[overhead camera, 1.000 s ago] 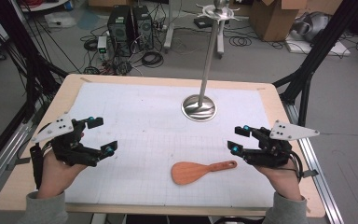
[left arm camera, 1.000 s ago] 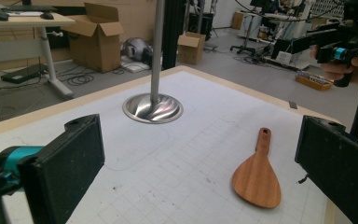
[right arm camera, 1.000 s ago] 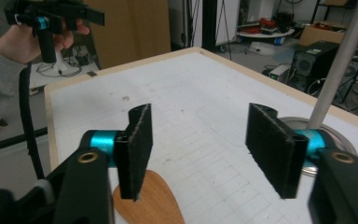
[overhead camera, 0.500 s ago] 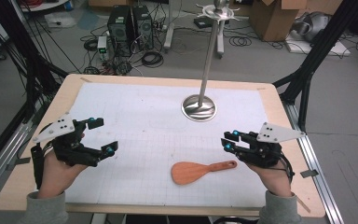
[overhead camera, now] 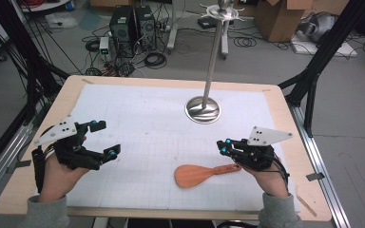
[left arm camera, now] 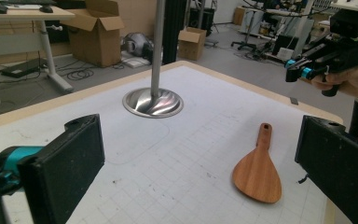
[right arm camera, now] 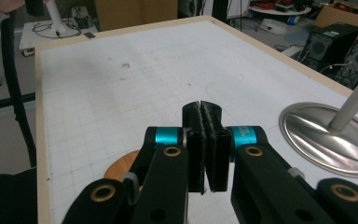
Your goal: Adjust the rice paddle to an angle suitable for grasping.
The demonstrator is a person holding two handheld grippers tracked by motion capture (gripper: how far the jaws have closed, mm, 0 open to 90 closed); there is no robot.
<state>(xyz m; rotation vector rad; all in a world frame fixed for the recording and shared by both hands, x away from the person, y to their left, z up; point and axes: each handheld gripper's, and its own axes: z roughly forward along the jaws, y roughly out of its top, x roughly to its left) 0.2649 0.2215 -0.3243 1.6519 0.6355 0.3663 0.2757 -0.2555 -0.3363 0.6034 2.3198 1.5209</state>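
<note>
Wooden spatula (overhead camera: 204, 174) lies flat on the white gridded mat (overhead camera: 138, 128) at the near right of the tabletop (overhead camera: 285, 114), blade toward the middle, handle pointing right with a small hole near its end.

Right tool (overhead camera: 224, 146) hovers over the handle end of the spatula. Its jaws have just been closing; in the right gripper view the pads (right arm camera: 199, 140) meet face to face with nothing between them. Spatula blade edge shows below that tool (right arm camera: 207, 144), beneath and to its left. Whether the tool body touches the handle cannot be told.

Left tool (overhead camera: 103, 138) sits at the near left, well apart from the spatula, jaws spread wide and empty. In the left gripper view (left arm camera: 198, 172) the spatula (left arm camera: 257, 170) lies on the mat between the two jaws, farther off and nearer the right-hand one.

Metal stand (overhead camera: 203, 109), round base and upright pole, stands farther back on the mat, right of centre, apart from the spatula.

No readable writing on any item.
</note>
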